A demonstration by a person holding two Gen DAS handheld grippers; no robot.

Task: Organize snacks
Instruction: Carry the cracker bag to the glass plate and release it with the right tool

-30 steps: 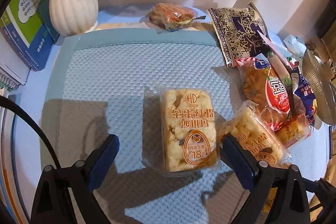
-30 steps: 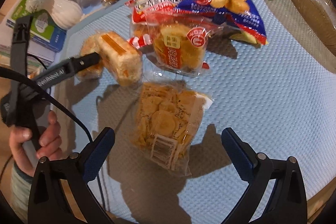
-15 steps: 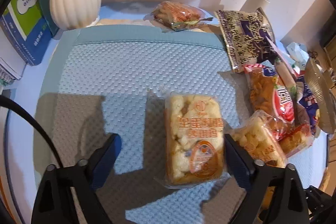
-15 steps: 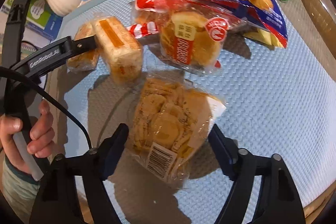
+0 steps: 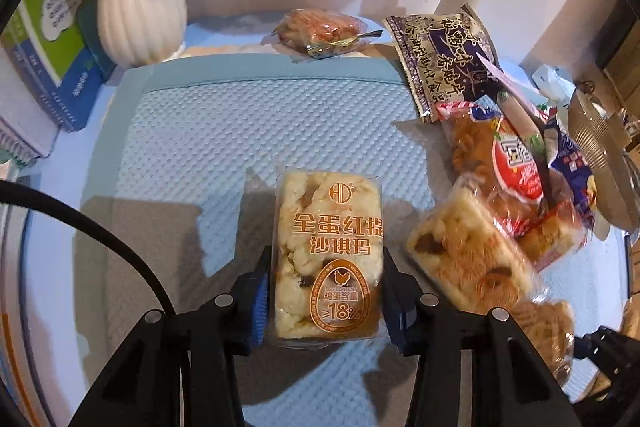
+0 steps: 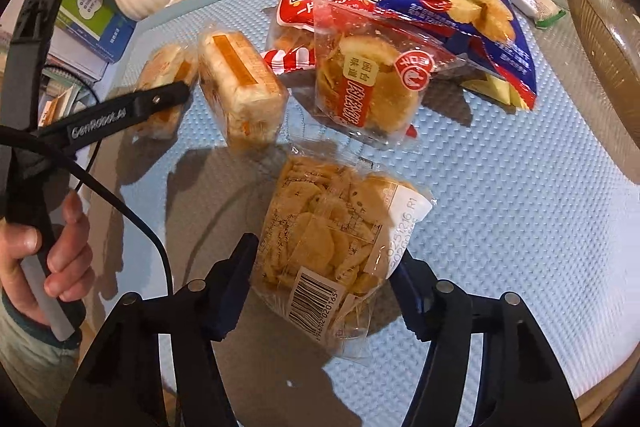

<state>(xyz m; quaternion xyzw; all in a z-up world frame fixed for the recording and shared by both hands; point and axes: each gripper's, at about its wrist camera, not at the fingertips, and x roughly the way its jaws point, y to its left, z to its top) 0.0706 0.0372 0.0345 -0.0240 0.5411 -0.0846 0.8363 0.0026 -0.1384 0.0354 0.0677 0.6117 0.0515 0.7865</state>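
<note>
both grippers closing on a snack each

the step in hand looks like the pick-up: each hand takes one packet off the pale blue dimpled mat [image 5: 248,131] before sorting it. the heaped pile of red and blue crisp bags [image 6: 420,27] lies beyond the right gripper's fingers, well ahead of its catch.

the right gripper [image 6: 324,267] has just been closing, and its dark fingers now sit on either side of the clear bag of pale yellow chips with a barcode [image 6: 332,239]; the bag bulges between them and looks clamped. the left gripper [image 5: 326,291] has also just been closing, and its blue pads press both long sides of the clear-wrapped rectangular puffed egg cake with orange lettering [image 5: 330,251], which lies flat on the mat between the fingers.

next, as i judge it, comes a straight lift of both, gently, since the chip bag is soft and crushable.

hard to tell: where the snacks should go, since only a ribbed brown dish [image 6: 600,43] shows, cut off at the frame edge. a second egg cake [image 5: 468,255] just right of the left fingers is blurred. the right pad's contact is hidden by the bag.
</note>
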